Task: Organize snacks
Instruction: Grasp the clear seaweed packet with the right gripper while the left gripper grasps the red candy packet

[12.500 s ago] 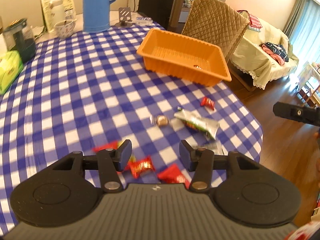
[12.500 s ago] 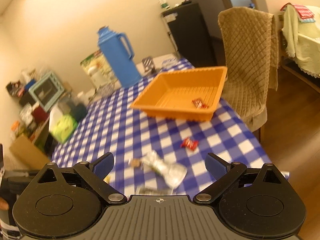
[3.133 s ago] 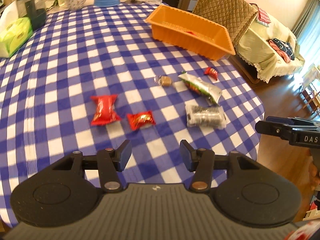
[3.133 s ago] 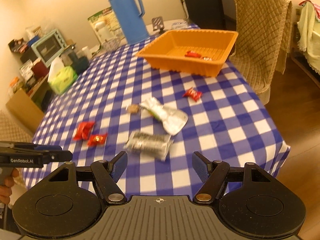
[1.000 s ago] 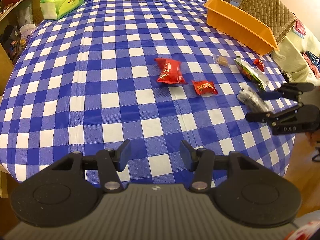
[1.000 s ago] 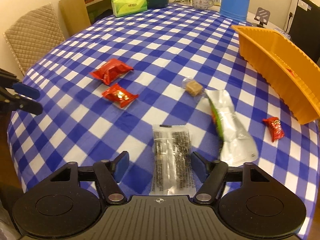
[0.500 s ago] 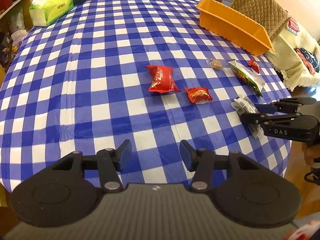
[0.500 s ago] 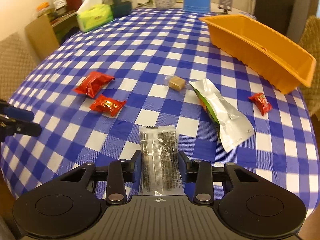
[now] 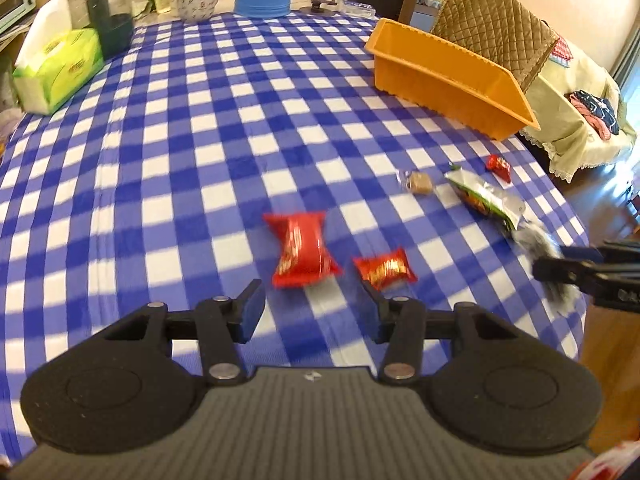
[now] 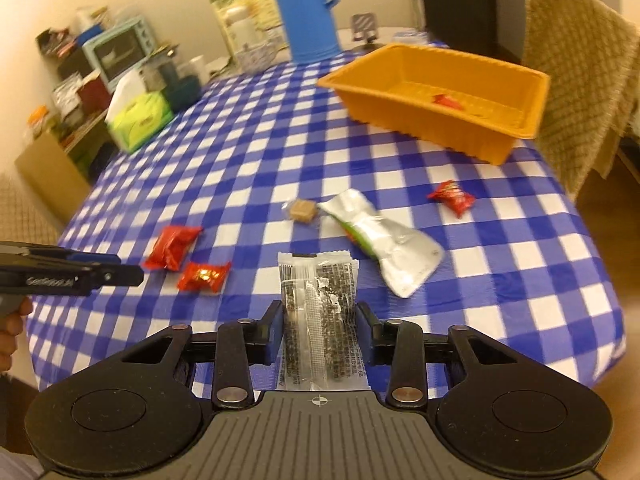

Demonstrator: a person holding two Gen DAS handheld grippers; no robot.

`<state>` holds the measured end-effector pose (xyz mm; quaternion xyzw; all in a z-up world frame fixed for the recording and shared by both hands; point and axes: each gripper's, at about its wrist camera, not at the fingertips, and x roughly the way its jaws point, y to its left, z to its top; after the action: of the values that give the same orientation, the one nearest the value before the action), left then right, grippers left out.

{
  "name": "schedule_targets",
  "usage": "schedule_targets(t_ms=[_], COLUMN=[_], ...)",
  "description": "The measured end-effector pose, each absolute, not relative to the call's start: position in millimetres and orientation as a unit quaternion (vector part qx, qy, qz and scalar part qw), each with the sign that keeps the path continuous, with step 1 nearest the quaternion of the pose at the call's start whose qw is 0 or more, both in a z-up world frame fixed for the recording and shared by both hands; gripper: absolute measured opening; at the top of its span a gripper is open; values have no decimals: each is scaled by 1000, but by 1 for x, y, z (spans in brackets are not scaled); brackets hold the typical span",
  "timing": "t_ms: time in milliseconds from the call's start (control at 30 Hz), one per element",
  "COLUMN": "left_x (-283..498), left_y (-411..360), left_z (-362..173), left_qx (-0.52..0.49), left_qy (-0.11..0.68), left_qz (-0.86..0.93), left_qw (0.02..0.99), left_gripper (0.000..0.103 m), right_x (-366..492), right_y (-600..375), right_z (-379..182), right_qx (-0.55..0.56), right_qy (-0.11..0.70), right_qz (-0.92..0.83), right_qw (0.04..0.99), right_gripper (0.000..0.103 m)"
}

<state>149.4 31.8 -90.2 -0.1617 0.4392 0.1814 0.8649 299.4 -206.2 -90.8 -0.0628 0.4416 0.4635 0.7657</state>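
My right gripper [image 10: 319,330] is shut on a clear packet of dark seeded bars [image 10: 319,312], lifted above the table; it shows blurred in the left wrist view [image 9: 540,246]. My left gripper [image 9: 310,308] is open and empty, just short of a large red snack pack [image 9: 301,254] and a small red candy [image 9: 385,268]. A silver and green pouch [image 10: 380,240], a brown wrapped candy [image 10: 302,210] and a small red candy [image 10: 452,197] lie on the checked cloth. The orange bin [image 10: 436,100] holds red candies [image 10: 446,100].
A blue thermos [image 10: 306,8], a bowl [image 9: 196,4], a dark jar [image 9: 102,18] and a green tissue box [image 9: 56,68] stand at the far side. A quilted chair [image 10: 580,80] stands behind the bin. The table edge drops off at the right.
My right gripper has lifted the seeded bar packet off the cloth and tilted up toward the bin. My left gripper has moved forward to the two red snacks.
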Motion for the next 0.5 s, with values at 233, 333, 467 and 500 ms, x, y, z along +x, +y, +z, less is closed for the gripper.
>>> schedule_targets(t_ms=[233,333,467,500], left_x=[180,191,199,200], left_y=[45,49,54,55], left_z=[-102,-107,-114,-115], left_qx=[-143,-134,-130,-127], left_qy=[456,465,478,483], left_qz=[166,159,155,152], left_qw=[863,860,855,853], left_gripper=[38,35,28,25], right_x=[304,304,304,304], right_y=[-231,-239,-245,-246], right_z=[-84,-83,-84,-84], right_qx=[-31,-21,-13,-12], right_qy=[450,453,458,458], right_qz=[424,410,397,395], right_qw=[786,791,795,796], right_gripper=[38,38,38,38])
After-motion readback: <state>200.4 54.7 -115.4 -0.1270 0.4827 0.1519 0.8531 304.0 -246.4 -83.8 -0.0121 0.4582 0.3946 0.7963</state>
